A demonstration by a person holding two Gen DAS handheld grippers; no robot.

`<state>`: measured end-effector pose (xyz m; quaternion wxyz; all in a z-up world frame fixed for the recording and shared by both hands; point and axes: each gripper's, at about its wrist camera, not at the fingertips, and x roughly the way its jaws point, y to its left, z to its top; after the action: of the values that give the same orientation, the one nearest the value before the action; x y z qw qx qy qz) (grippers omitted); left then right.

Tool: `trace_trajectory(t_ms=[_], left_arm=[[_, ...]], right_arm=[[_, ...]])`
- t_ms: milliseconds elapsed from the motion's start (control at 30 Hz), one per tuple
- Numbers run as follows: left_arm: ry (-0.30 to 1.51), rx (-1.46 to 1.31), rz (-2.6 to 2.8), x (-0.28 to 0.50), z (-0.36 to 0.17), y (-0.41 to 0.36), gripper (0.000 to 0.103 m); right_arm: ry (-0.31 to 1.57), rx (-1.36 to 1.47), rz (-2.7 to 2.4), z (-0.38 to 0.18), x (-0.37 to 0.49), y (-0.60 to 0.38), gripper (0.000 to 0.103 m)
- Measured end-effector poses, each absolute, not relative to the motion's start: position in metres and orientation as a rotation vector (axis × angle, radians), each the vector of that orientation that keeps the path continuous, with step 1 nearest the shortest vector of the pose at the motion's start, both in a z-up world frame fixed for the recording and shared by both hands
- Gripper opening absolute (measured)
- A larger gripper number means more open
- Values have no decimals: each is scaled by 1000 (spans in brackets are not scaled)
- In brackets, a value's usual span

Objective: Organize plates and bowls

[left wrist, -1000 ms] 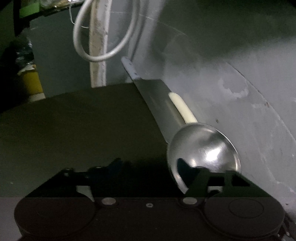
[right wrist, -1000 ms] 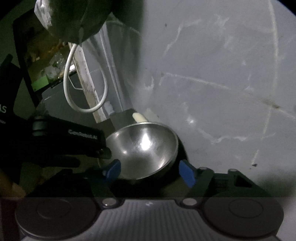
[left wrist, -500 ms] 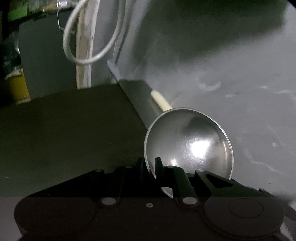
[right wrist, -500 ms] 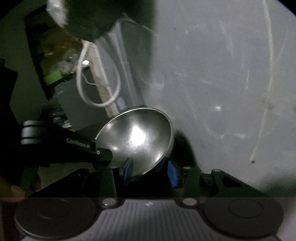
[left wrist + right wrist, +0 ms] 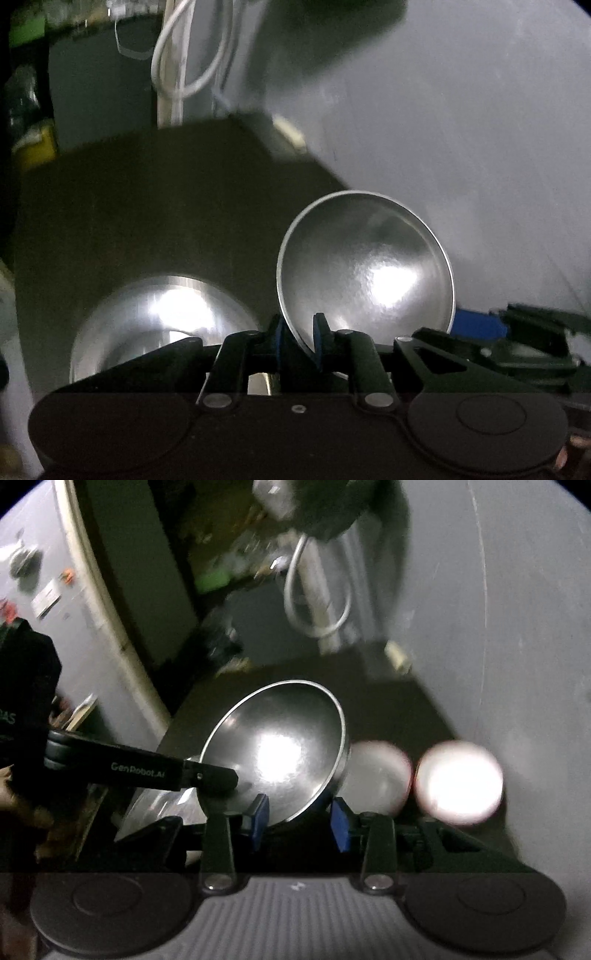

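Bowl (image 5: 365, 266) now off the table (image 5: 147, 221), tilted, rim pinched by left gripper (image 5: 297, 345) jaws; right gripper (image 5: 299, 818) jaws closed onto its base. Since a sec ago both clamped & lifted; prob. heading to 2nd steel bowl (image 5: 162, 325).

your left gripper's (image 5: 297, 338) body hides the near rim of the steel bowl (image 5: 365, 266) at 6 o'clock, and covers the lower part of a second steel dish (image 5: 159, 321) at 8 o'clock. in the right wrist view, two glaring round shapes (image 5: 458, 779) at 3 o'clock are too washed out to name. the cable loop (image 5: 317, 602) and shelf clutter (image 5: 229, 561) at 12 o'clock are smeared by blur.
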<state>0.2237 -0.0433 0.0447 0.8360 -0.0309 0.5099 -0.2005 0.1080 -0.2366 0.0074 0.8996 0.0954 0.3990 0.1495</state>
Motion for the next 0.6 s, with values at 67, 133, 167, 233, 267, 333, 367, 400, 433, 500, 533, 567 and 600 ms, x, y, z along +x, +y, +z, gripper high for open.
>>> trace_trajectory(t_ms=[67, 133, 167, 233, 267, 333, 367, 400, 433, 500, 533, 567, 600], left_arm=[[1142, -70, -426, 198, 42, -36, 18], [1208, -83, -418, 178, 38, -30, 19], [1238, -86, -415, 168, 36, -26, 20], [1292, -97, -404, 152, 33, -19, 21], [1315, -102, -399, 146, 32, -16, 22], [1350, -88, -387, 133, 31, -12, 23], [1365, -85, -382, 129, 31, -10, 23], [1382, -81, -378, 125, 30, -8, 23], [1401, -78, -372, 122, 29, -6, 23], [1429, -76, -362, 113, 29, -2, 23], [1442, -77, -359, 109, 28, 1, 23], [1455, -76, -355, 106, 27, 3, 23], [1464, -75, -355, 101, 27, 5, 23]], right_arm=[[880, 181, 351, 11, 88, -232, 41], [939, 167, 389, 13, 73, -224, 41], [970, 163, 409, 14, 67, -220, 41], [1026, 171, 446, 14, 60, -215, 41], [1049, 179, 459, 13, 56, -212, 41], [1100, 187, 488, 10, 47, -207, 41], [1119, 188, 500, 8, 40, -206, 41], [1141, 188, 511, 7, 38, -203, 41], [1161, 188, 523, 5, 37, -201, 41], [1194, 190, 547, 0, 34, -198, 41], [1208, 191, 556, -1, 33, -195, 41], [1224, 191, 567, -2, 32, -193, 41], [1237, 191, 573, -4, 34, -192, 41]])
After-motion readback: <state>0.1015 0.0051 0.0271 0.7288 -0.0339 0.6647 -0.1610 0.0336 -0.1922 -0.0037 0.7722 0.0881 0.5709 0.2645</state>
